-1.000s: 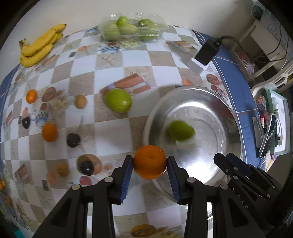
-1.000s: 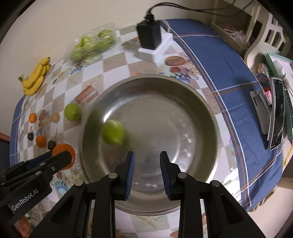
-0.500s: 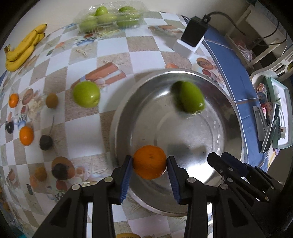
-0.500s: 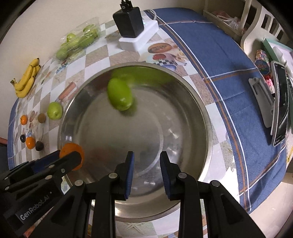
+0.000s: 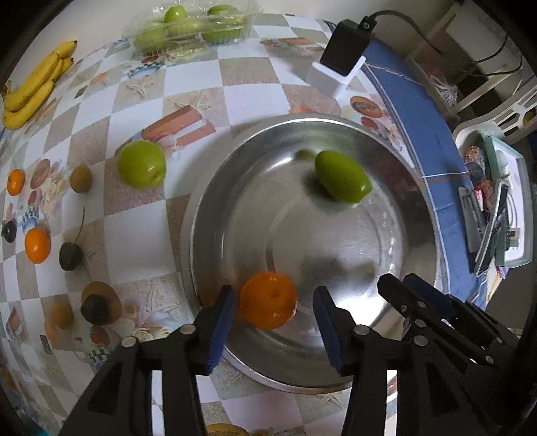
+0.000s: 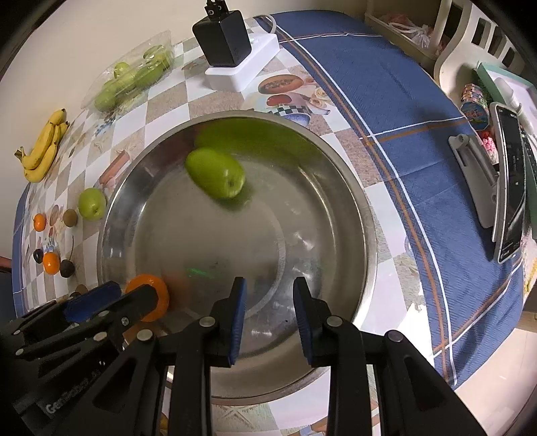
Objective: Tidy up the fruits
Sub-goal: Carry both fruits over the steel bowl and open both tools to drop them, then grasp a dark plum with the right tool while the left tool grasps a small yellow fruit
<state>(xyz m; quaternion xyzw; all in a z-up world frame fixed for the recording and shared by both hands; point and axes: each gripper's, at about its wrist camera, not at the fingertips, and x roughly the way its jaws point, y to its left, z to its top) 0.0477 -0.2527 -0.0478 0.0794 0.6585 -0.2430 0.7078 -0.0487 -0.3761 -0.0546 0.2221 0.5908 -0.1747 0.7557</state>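
orange mandarin and green apple in silver bowl on checkered tablecloth.

A black power adapter sits plugged into a white rectangular socket block on the worktop's checked, picture-printed cloth. A dark phone leans in a grey stand beyond the blue border.

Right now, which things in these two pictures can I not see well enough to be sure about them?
- Oblong green fruit in the round steel bowl: motion-blurred, both views; resting or rolling unclear.
- Round orange fruit: right wrist view, mostly hidden by the left gripper; bowl contact unclear.
- Green fruits in the clear plastic tray: wrap glare, count unclear.
- Right gripper: bowl floor beneath its jaws hidden.
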